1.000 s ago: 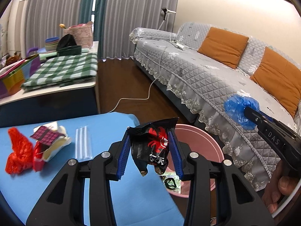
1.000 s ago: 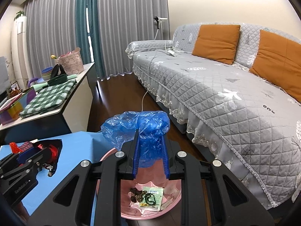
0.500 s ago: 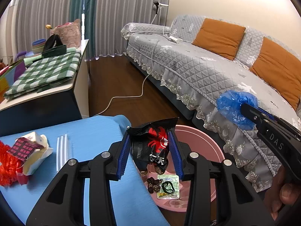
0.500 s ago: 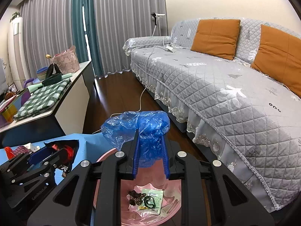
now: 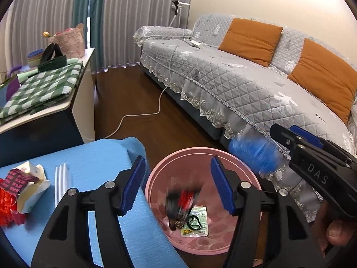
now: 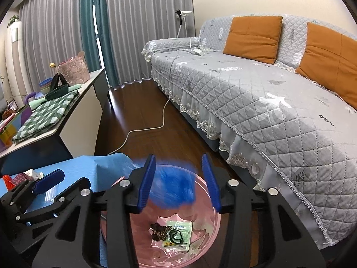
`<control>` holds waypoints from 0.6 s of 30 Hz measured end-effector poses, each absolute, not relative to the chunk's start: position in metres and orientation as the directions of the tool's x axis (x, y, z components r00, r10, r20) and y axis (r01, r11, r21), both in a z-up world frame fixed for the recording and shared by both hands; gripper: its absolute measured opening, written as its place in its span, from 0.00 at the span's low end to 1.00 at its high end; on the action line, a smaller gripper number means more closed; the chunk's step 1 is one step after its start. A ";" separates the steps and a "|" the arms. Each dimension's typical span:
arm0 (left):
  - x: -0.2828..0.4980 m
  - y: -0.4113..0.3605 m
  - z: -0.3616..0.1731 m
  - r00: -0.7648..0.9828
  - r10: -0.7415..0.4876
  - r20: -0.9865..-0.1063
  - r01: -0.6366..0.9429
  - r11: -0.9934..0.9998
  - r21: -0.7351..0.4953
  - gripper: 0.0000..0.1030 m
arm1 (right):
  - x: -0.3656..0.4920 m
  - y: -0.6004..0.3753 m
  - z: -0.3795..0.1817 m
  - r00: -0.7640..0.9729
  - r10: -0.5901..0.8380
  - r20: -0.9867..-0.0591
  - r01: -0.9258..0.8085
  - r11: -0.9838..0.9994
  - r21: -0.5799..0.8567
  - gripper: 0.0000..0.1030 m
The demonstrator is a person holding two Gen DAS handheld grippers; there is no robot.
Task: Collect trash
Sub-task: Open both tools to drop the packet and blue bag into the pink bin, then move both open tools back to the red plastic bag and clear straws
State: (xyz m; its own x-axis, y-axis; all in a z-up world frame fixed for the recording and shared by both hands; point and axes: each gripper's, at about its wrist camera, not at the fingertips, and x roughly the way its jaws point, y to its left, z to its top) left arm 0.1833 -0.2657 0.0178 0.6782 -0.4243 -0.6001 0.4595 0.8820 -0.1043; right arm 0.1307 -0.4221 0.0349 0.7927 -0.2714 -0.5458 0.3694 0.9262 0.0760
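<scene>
Left claw (image 5: 177, 186): its blue-padded jaws had just been opening and stood apart with nothing between them; half a second earlier they were clamped on the crumpled black-and-red snack wrapper (image 5: 181, 203).
Black-and-red wrapper: blurred in mid-fall below the jaws, inside the round pink plastic bin (image 5: 247, 174), just above the litter on its bottom.
Right claw (image 6: 178, 183): its jaws had likewise just been opening and stood apart; the crumpled blue plastic bag (image 6: 176, 189) they had gripped was a blurred smear between them, the pads no longer pressing on it, over the bin's mouth.
Meaning for the task: both pieces looked released over the bin, so this pair of items seemed as good as collected.
Already in the bin: a pale green printed sachet (image 6: 181, 234) and a small dark brown clump (image 6: 158, 233).
Left to collect: on the blue table (image 5: 96, 160) lay an opened cream carton with a dark red patterned flap (image 5: 29, 185), a red mesh net (image 5: 6, 203) touching it, and clear plastic straws (image 5: 61, 183) just beside.
In the way: little. The bin stood on the dark wooden floor (image 5: 138, 102) between the table's edge and the grey quilted sofa (image 5: 245, 82); a white cable (image 5: 142, 116) trailed well clear.
</scene>
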 end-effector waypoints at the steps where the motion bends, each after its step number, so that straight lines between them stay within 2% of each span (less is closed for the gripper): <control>1: 0.182 -0.265 0.018 0.681 -0.422 -0.599 0.457 0.883 -0.103 0.58 | 0.130 -0.422 0.036 0.793 -0.274 -0.544 0.370 0.926 0.074 0.47; 10: 0.169 -0.246 0.029 0.705 -0.408 -0.580 0.430 0.896 -0.107 0.58 | 0.126 -0.411 0.048 0.812 -0.260 -0.523 0.348 0.934 0.076 0.47; 18: 0.144 -0.194 0.042 0.748 -0.373 -0.549 0.362 0.923 -0.133 0.58 | 0.116 -0.380 0.066 0.847 -0.212 -0.487 0.287 0.954 0.084 0.48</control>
